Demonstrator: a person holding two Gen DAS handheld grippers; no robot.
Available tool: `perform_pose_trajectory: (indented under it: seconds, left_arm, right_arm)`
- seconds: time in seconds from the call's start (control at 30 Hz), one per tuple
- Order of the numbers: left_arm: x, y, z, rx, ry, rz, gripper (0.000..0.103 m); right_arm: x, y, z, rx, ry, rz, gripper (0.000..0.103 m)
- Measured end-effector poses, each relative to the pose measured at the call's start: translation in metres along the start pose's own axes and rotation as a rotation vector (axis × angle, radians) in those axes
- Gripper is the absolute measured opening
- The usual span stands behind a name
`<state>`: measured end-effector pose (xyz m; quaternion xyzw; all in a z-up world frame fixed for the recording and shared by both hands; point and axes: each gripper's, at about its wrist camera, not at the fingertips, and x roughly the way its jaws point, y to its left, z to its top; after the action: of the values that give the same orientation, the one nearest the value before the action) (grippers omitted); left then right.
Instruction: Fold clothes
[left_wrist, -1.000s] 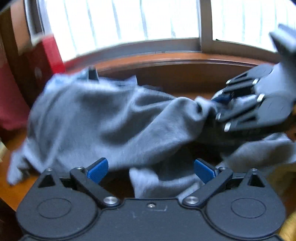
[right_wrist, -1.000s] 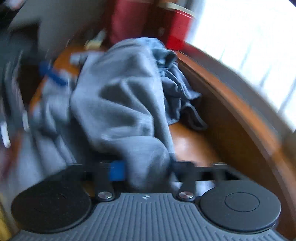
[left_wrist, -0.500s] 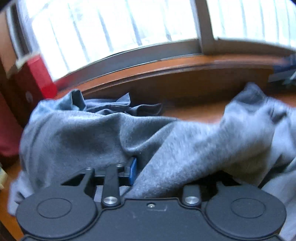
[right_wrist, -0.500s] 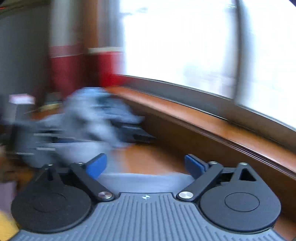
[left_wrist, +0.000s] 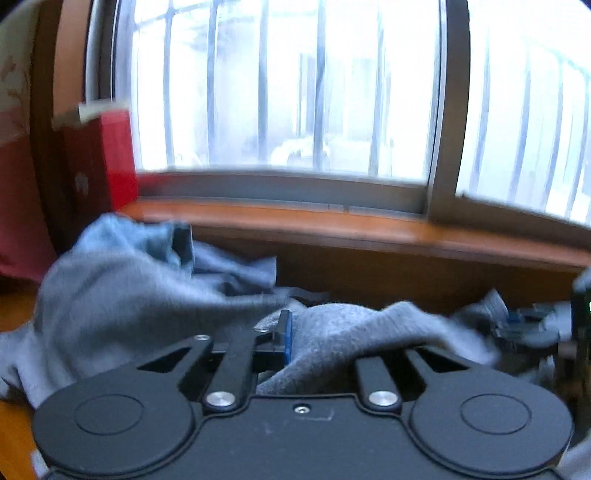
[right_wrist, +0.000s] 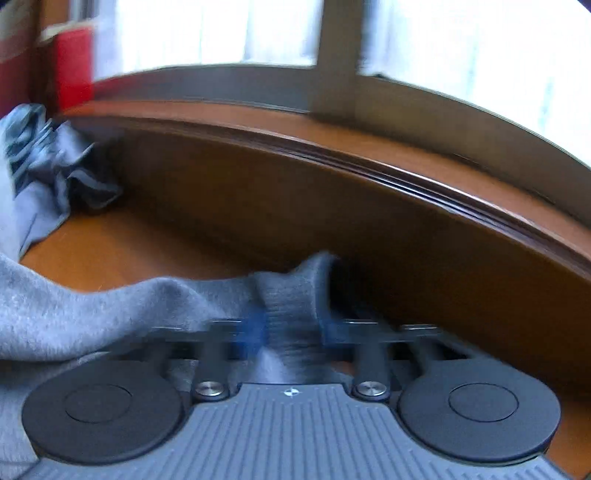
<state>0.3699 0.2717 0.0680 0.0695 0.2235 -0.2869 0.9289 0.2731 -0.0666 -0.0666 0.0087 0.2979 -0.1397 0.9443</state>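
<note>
Left wrist view: left gripper (left_wrist: 295, 338) pinches grey garment (left_wrist: 122, 295) below window sill (left_wrist: 332, 227). Right gripper (right_wrist: 291, 328) clamps ribbed edge of same cloth (right_wrist: 74, 314), near sill (right_wrist: 332, 144). Two separate holds likely to spread cloth; garment bunched, unfolded.

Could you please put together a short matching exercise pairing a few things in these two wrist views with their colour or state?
Things:
1. grey garment
2. box by the window
3. windowsill
4. right gripper

Colour or state:
A. red
B. glossy brown wood
C. jaws closed on cloth
D. crumpled, stretched between both grippers

Pairs: 1-D, 2-A, 3-B, 4-C
</note>
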Motion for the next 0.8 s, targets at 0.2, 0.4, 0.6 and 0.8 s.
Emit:
perform_pose_trajectory:
  seconds: [0.2,0.4,0.6,0.8]
  left_arm:
    - [-0.058,-0.039,0.046,0.068,-0.189,-0.060,0.010]
    - [-0.090,-0.110,0.095,0.145,-0.322,-0.300,0.010]
    - [0.005,-0.250,0.111,0.298,-0.117,-0.306,0.100]
    - [0.101,-0.330,0.066,0.355,0.239,-0.193,0.075]
  right_arm:
    - [-0.115,-0.043,0.000,0.220,-0.277,-0.259,0.024]
    - [-0.272,-0.111,0.007,0.270,-0.551,-0.594,0.026]
    - [-0.295,-0.200,-0.018,0.201,-0.365,-0.880,0.052]
    - [-0.265,-0.278,-0.059,0.176,0.013,-0.956,0.066]
